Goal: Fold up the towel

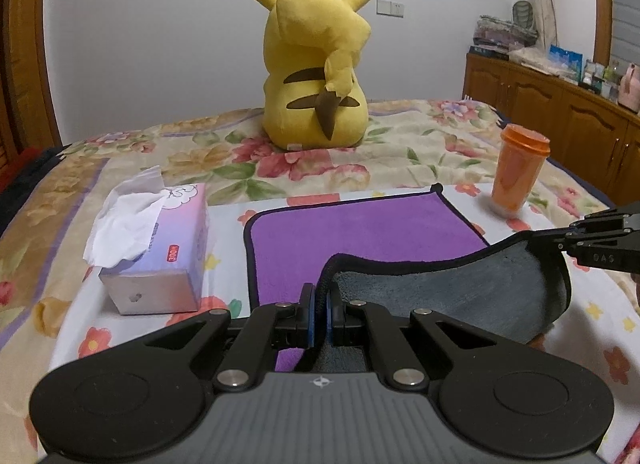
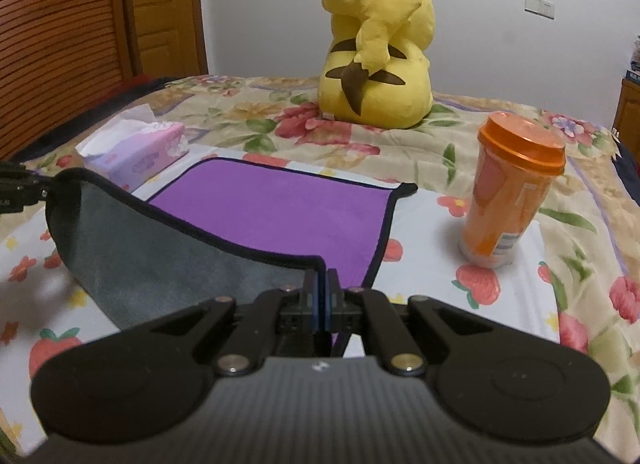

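A towel [image 1: 360, 232], purple on top and grey underneath with a black hem, lies on the bed; it also shows in the right wrist view [image 2: 280, 208]. Its near edge is lifted, showing the grey side. My left gripper [image 1: 320, 304] is shut on the near left corner of the towel. My right gripper [image 2: 322, 292] is shut on the near right corner. The right gripper shows at the right edge of the left wrist view [image 1: 560, 242], and the left gripper shows at the left edge of the right wrist view [image 2: 40, 188].
A tissue box [image 1: 160, 252] sits left of the towel. An orange lidded cup [image 2: 512, 192] stands to its right. A yellow plush toy [image 1: 316, 64] sits behind on the floral bedspread [image 1: 400, 152]. Wooden cabinets [image 1: 560, 104] line the right wall.
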Tool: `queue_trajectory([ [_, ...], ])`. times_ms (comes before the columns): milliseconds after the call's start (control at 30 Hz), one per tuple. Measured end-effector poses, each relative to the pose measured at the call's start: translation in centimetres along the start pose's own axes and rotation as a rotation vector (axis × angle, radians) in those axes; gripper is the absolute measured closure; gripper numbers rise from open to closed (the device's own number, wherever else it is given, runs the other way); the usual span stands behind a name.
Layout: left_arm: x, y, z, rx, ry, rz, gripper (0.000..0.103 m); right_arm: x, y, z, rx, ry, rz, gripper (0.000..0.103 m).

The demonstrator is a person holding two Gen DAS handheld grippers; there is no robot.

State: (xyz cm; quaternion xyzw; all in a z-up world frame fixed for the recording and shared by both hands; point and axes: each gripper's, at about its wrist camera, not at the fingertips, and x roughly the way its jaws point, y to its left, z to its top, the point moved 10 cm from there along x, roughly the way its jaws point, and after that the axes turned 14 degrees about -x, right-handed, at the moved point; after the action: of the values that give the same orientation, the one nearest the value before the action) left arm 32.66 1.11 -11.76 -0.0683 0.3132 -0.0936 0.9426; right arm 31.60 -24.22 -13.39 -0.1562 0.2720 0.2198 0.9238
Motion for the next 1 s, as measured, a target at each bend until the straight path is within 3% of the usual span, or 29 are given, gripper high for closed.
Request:
queue_trajectory([
  [533,2.7,0.0,1.3,0.005,0.004,-0.004,0.095,1.6,-1.2,1.0,-0.002,-0.022,-0.013,0.099],
  [1000,2.2,0.0,4.6,-0.032,-0.056,0.001,0.095,0.3,-1.8,4.4,0.001,-0.097,-0.018,0.099],
])
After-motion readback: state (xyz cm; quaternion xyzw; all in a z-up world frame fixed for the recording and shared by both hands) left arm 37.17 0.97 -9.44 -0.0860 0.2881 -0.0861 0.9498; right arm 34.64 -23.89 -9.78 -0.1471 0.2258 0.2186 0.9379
